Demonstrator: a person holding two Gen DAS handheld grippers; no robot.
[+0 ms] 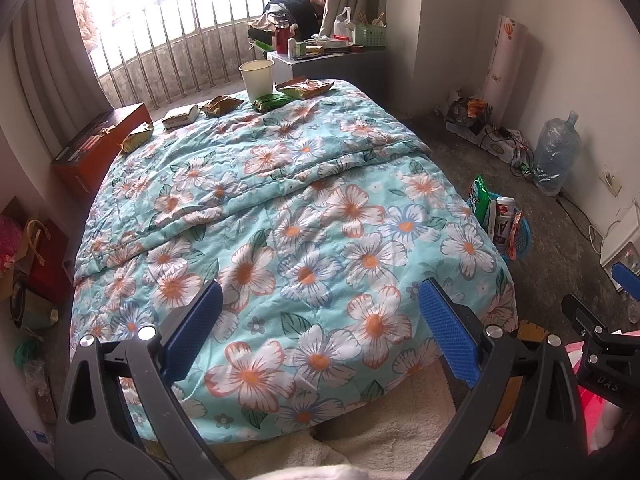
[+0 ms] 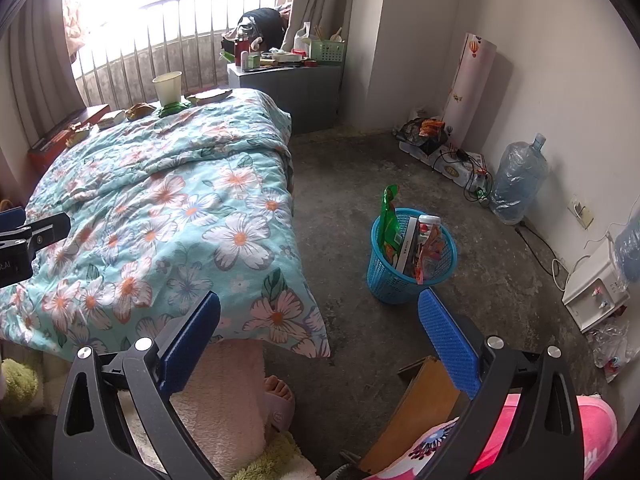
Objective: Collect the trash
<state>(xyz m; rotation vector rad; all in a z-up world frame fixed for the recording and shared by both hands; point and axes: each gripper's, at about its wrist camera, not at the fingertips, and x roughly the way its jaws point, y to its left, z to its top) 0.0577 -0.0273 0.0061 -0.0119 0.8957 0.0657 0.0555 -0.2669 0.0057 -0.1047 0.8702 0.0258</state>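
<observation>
Trash lies along the far edge of the floral bed [image 1: 280,200]: a paper cup [image 1: 257,78], a green wrapper [image 1: 272,101], a yellow-orange packet [image 1: 306,88], a crumpled gold wrapper [image 1: 220,105], a white-and-brown packet [image 1: 181,116] and another gold wrapper [image 1: 137,138]. A blue basket [image 2: 412,256] holding wrappers and a bottle stands on the floor right of the bed. My left gripper [image 1: 316,332] is open and empty over the near end of the bed. My right gripper [image 2: 318,340] is open and empty over the bed's near right corner, short of the basket.
A red-brown box [image 1: 100,144] sits left of the bed. A cluttered grey cabinet [image 2: 284,92] stands beyond it by the railing. A water jug [image 2: 518,178], cables and boxes line the right wall. A slippered foot [image 2: 278,394] and a wooden board [image 2: 420,404] are below.
</observation>
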